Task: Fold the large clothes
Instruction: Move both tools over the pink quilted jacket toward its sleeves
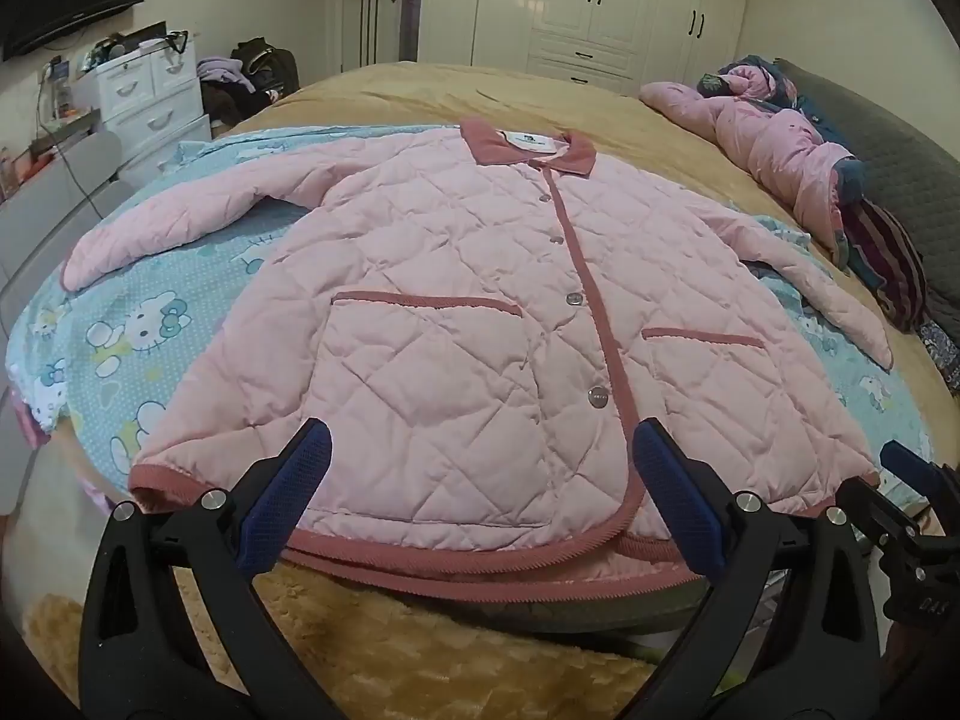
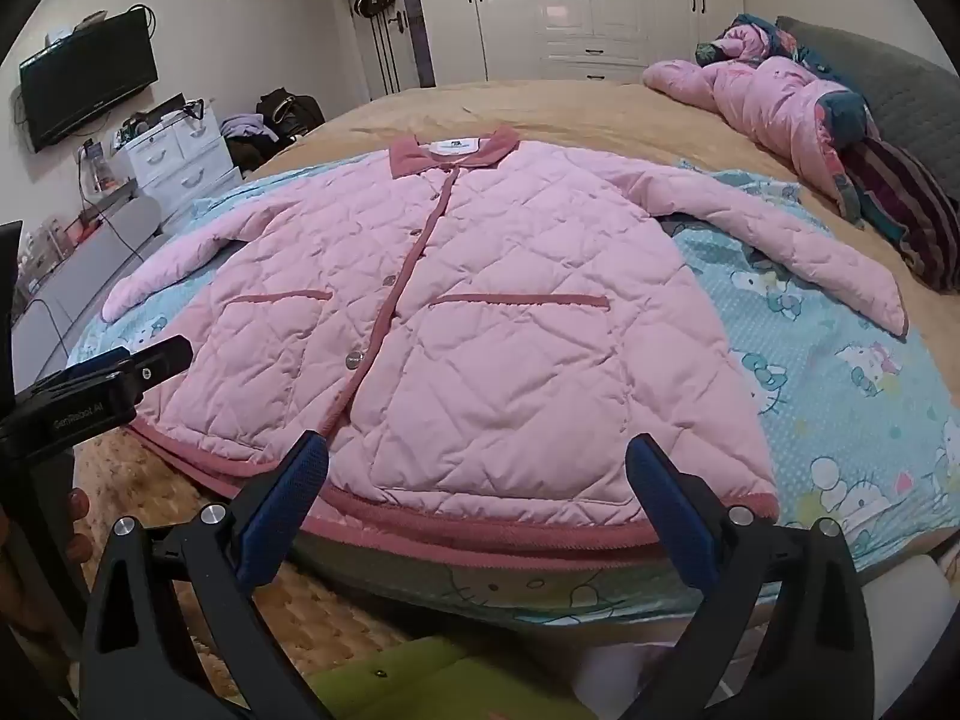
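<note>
Pink quilted jacket (image 1: 456, 312) spread flat, front up, on a blue cartoon-print sheet (image 1: 120, 330) over a tan bedspread (image 1: 480, 90). Buttoned down the middle, dark pink collar (image 1: 528, 147) at the far end, hem toward the cameras at the near edge of the bed. Both sleeves stretched out to the sides, lying on the sheet. Two pockets with dark pink trim on the front.

Left gripper (image 1: 480, 444) wide open, nothing between its blue pads, poised above the hem near the button line, tilted downward. Right gripper (image 2: 477, 450) likewise wide open and empty, above the hem on its own side, not touching the fabric.

Heap of pink bedding (image 2: 774, 96) at the far right by a grey headboard (image 2: 900, 90). White wardrobe (image 2: 600, 0) along the back wall, television (image 2: 90, 84) on the left wall above white drawers (image 2: 174, 156).
</note>
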The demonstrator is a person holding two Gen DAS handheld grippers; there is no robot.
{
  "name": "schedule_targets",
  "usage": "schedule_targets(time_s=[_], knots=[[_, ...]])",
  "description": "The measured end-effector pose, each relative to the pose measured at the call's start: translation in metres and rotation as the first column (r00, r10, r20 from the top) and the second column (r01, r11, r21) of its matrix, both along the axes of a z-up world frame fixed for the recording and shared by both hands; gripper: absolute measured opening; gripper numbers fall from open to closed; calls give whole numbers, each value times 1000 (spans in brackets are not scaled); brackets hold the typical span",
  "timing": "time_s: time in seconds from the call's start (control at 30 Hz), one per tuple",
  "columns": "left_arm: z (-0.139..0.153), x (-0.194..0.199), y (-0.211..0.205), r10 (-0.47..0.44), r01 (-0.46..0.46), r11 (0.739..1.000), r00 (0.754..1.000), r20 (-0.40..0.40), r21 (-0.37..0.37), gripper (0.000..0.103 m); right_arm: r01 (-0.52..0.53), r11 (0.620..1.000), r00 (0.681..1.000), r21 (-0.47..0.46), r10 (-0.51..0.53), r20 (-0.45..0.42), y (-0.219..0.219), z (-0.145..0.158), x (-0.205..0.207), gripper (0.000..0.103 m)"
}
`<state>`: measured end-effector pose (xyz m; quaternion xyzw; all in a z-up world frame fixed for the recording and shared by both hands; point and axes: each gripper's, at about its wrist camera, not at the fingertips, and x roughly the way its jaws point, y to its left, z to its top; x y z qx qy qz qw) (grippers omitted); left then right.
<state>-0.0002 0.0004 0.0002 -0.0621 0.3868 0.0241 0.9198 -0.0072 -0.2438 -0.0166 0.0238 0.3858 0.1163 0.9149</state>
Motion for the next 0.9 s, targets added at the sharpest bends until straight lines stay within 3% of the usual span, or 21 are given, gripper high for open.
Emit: schedule_targets(time_s=[0.9], knots=[[7,-6,-3,-6,6,1000,1000,20,7,94,-14,1000,1000,-4,14,21,2,5,-7,99]])
